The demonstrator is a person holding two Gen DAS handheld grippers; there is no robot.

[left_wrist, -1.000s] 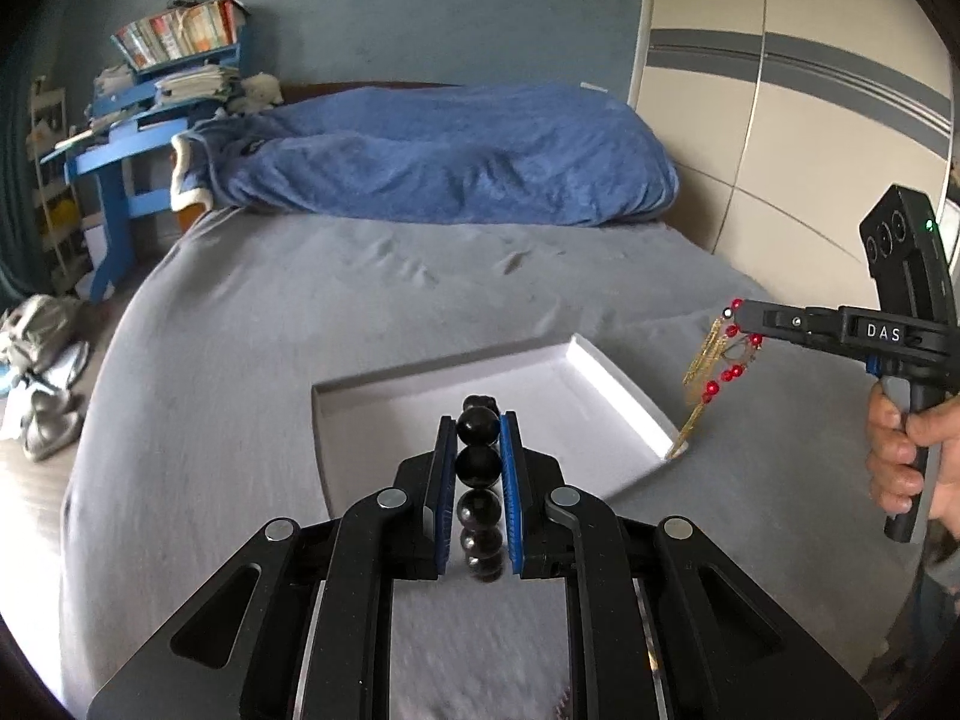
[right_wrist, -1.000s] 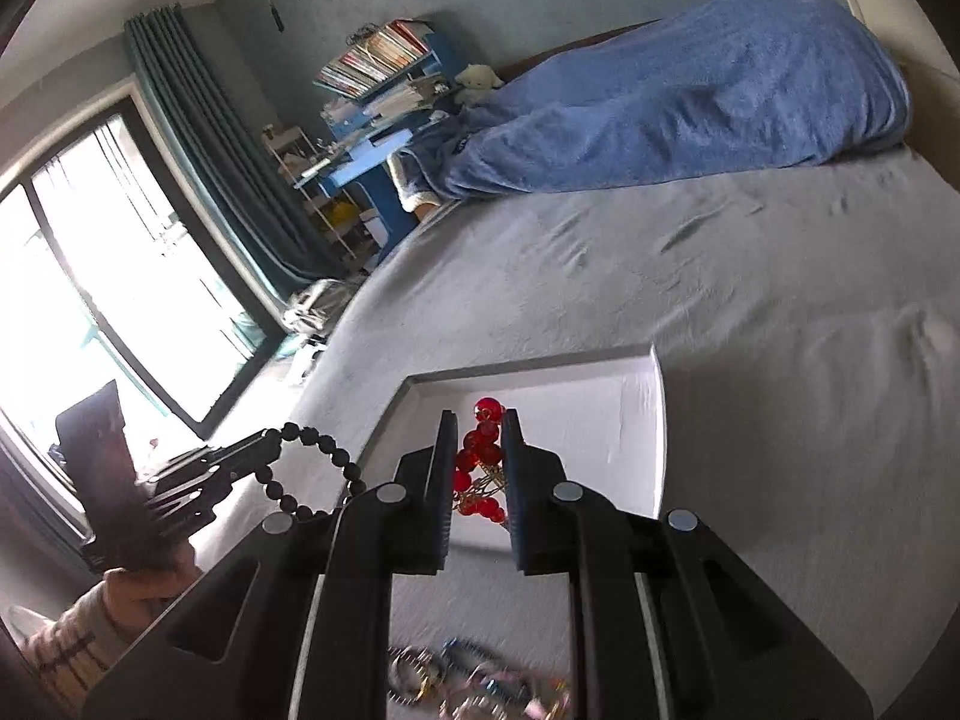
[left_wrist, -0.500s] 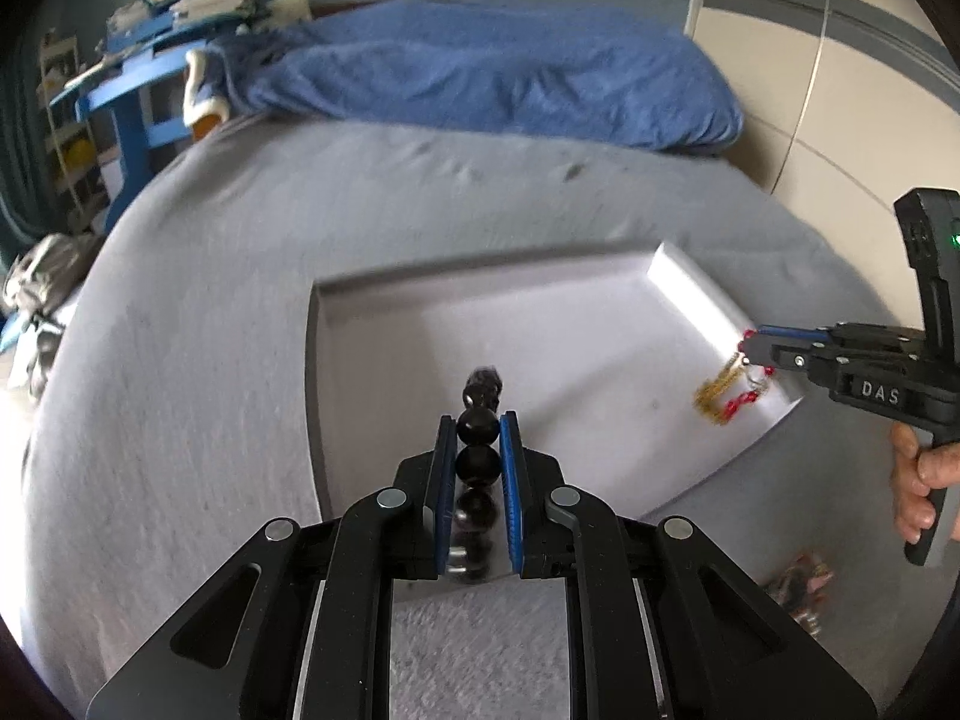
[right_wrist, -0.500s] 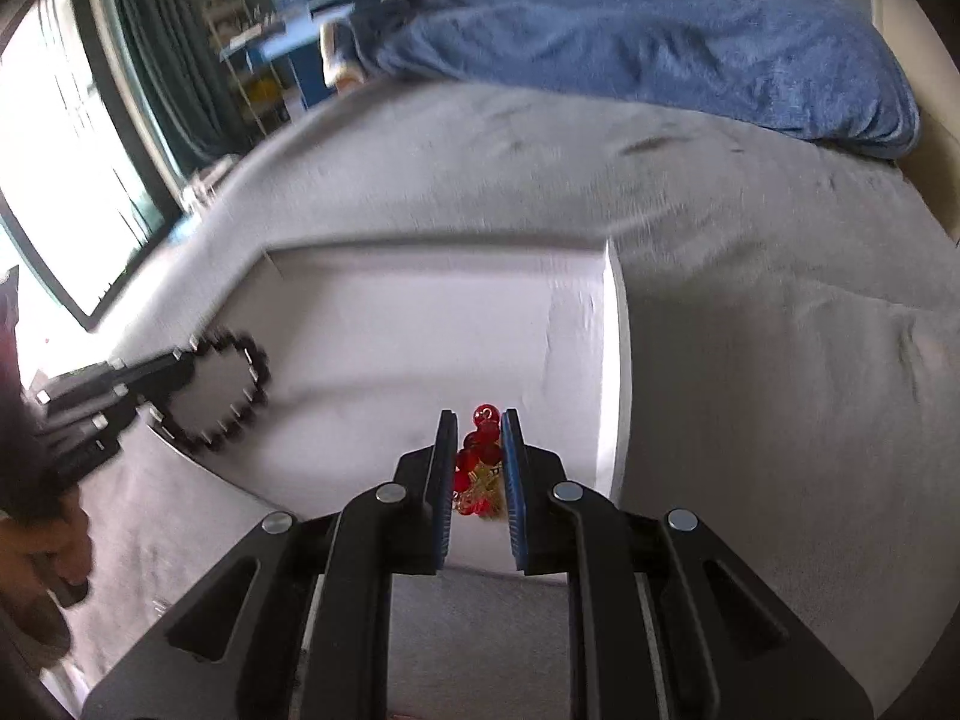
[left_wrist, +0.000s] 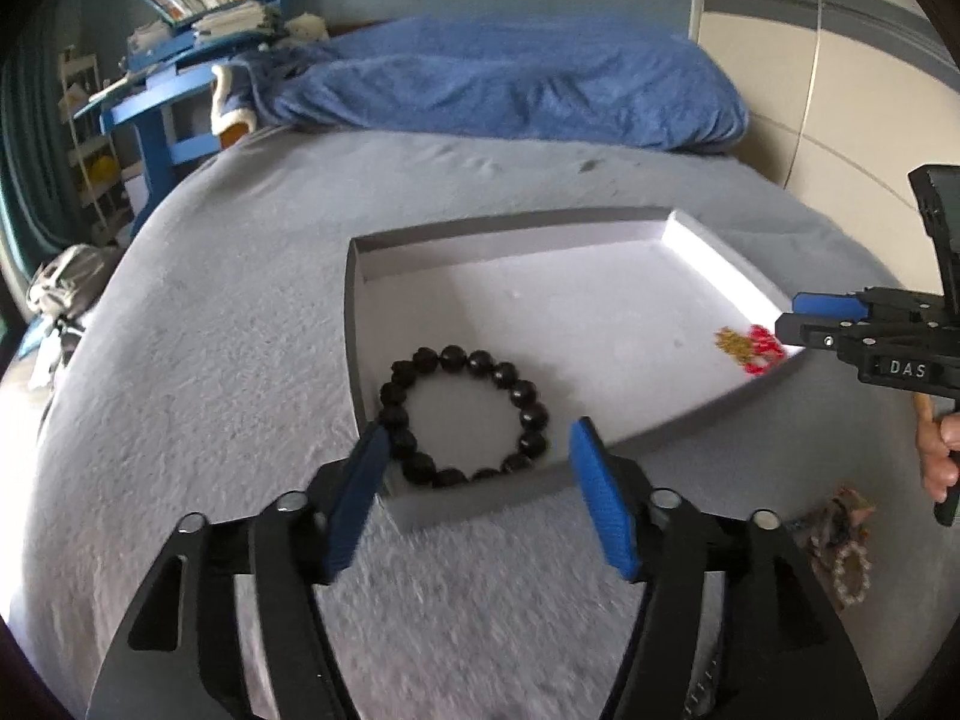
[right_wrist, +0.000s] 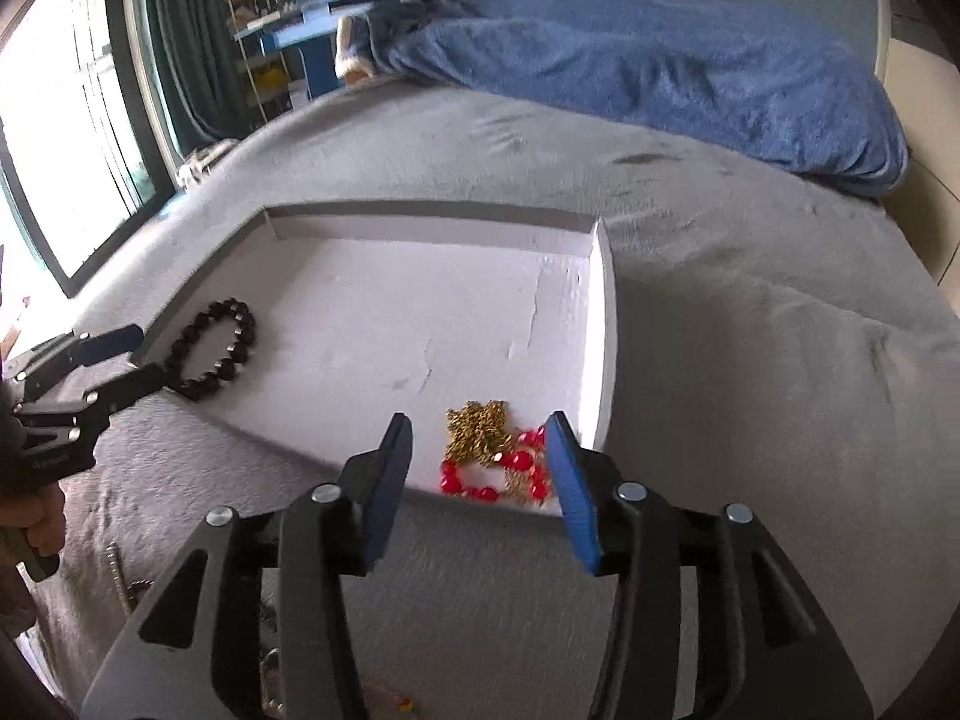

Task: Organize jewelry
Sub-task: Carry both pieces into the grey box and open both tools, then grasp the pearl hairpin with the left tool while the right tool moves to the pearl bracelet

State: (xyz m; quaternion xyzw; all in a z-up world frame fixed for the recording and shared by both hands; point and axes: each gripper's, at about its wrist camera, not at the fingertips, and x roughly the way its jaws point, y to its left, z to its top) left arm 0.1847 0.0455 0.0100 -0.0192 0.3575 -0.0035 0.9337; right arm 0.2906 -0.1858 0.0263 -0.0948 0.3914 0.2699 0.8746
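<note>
A shallow white tray (left_wrist: 516,228) (right_wrist: 603,324) lies on the grey bed. The black bead bracelet (left_wrist: 465,417) (right_wrist: 213,348) rests flat in the tray's near left corner, just ahead of my left gripper (left_wrist: 477,438), whose jaws are opening and touch nothing. A gold chain with red beads (right_wrist: 495,459) (left_wrist: 747,345) lies in the near right corner. My right gripper (right_wrist: 477,426) hangs over it, jaws opening, pads apart from the chain. Each gripper shows in the other's view, my right gripper (left_wrist: 792,315) and my left gripper (right_wrist: 144,357).
A blue blanket (left_wrist: 498,84) is heaped at the bed's far end. A small pile of other jewelry (left_wrist: 846,546) lies on the grey cover near the right hand (left_wrist: 939,450). A blue desk (left_wrist: 150,114) and a window (right_wrist: 54,120) stand left; a wardrobe (left_wrist: 840,78) stands right.
Both grippers sank to the tray and opened. The black bracelet dropped into the near left corner and the red-and-gold chain into the near right corner.
</note>
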